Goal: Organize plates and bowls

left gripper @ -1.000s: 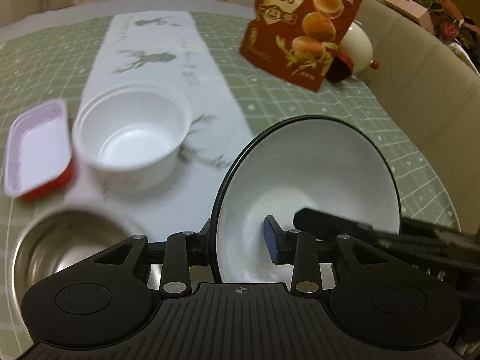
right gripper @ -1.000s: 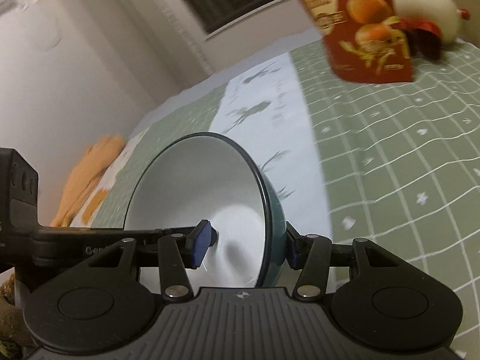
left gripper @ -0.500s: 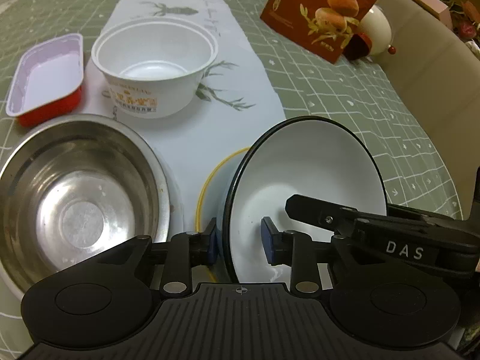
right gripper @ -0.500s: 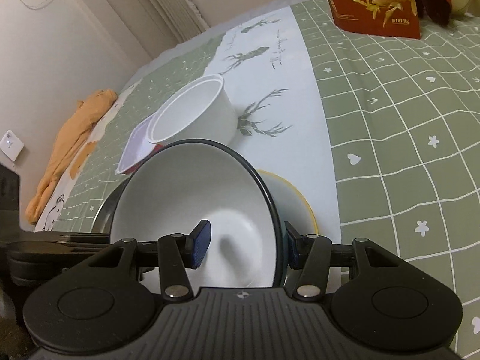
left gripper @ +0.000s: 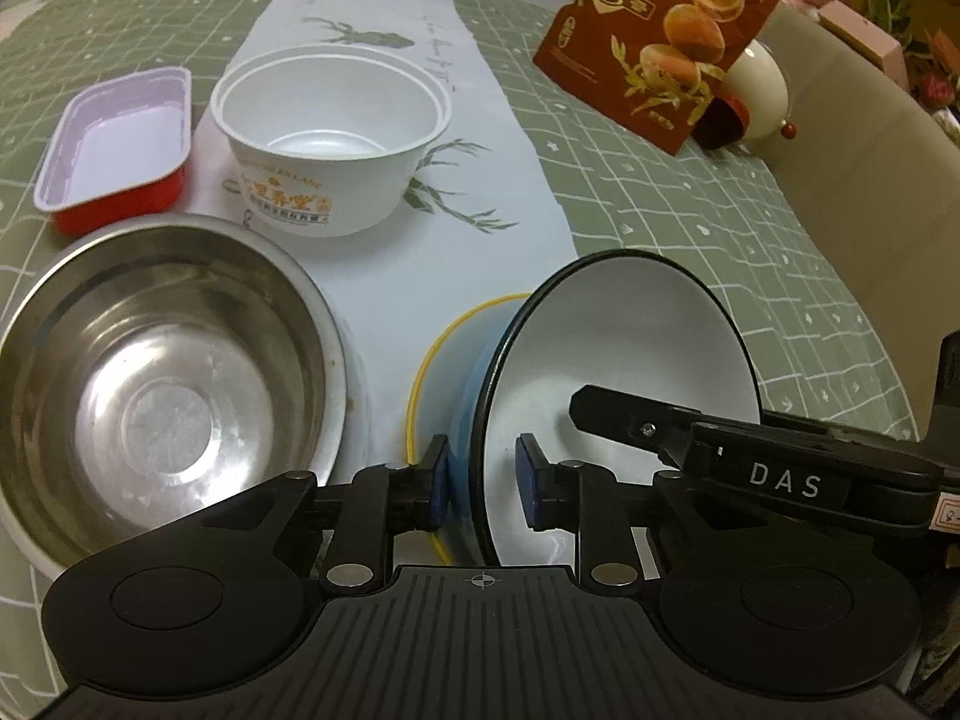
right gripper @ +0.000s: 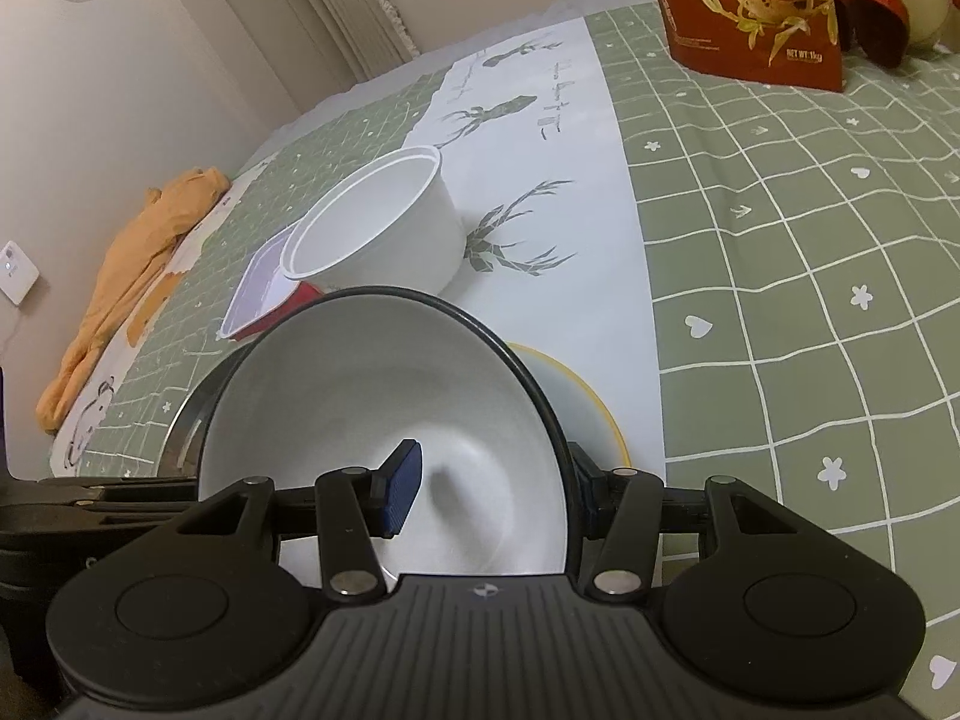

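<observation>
Left tool (left gripper: 479, 483) grasps the near rim of the dark-rimmed bowl (left gripper: 624, 360), one pad outside and one inside. This bowl is tilted and sits over a yellow-rimmed plate (left gripper: 438, 354) on the tabletop (left gripper: 690, 192). To the left is a steel bowl (left gripper: 162, 384); farther are a white paper bowl (left gripper: 330, 138), a red tray (left gripper: 114, 138) and a snack bag (left gripper: 666, 36). The other tool's arm reaches into the dark-rimmed bowl from the right.

Right tool (right gripper: 492, 480) is clenched on the right rim of the same bowl (right gripper: 372, 396). The plate (right gripper: 576, 402) shows just behind it. Farther left are the paper bowl (right gripper: 384, 222), the tray (right gripper: 258, 288) and an orange cloth (right gripper: 132, 258).
</observation>
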A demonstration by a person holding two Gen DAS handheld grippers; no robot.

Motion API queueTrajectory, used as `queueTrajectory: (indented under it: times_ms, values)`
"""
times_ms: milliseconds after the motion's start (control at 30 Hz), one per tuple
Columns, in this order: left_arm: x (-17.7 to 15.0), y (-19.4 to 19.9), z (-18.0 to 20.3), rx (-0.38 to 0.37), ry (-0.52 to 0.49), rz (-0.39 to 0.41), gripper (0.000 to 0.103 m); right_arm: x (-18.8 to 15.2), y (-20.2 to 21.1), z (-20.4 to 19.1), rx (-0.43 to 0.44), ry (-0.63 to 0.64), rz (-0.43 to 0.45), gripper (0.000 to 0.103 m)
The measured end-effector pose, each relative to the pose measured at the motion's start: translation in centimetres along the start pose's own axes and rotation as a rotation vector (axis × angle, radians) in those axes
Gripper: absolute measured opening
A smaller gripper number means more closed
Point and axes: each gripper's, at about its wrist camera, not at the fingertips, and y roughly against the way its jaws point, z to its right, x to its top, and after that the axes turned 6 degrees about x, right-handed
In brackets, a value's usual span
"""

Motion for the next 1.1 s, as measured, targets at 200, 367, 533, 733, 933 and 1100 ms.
queueTrajectory:
  times_ms: [200, 367, 533, 733, 933, 1100]
  values:
    - [0.04, 0.02, -0.38, -0.014, 0.029, -0.006, 0.024, 0.00, 0.00, 0.02, 0.008, 0.001, -0.005, 0.052]
    - [0.04, 0.14, -0.89, -0.026, 0.043, -0.002, 0.023, 0.05, -0.04, 0.10, 0.010, -0.003, -0.006, 0.052]
    - [0.09, 0.60, -0.73, -0.016, 0.033, 0.017, 0.023, 0.07, -0.05, 0.07, 0.007, -0.003, -0.015, 0.052]
    - [0.02, 0.53, -0.74, -0.010, 0.028, 0.019, 0.023, -0.11, 0.01, -0.34, -0.007, 0.026, -0.018, 0.052]
    - [-0.02, 0.28, -0.69, -0.010, 0.024, 0.025, 0.023, -0.15, 0.20, -0.39, -0.008, 0.026, -0.013, 0.052]
    - [-0.01, 0.04, -0.54, -0.007, 0.019, 0.024, 0.023, -0.24, 0.43, -0.62, -0.022, 0.047, -0.006, 0.052]
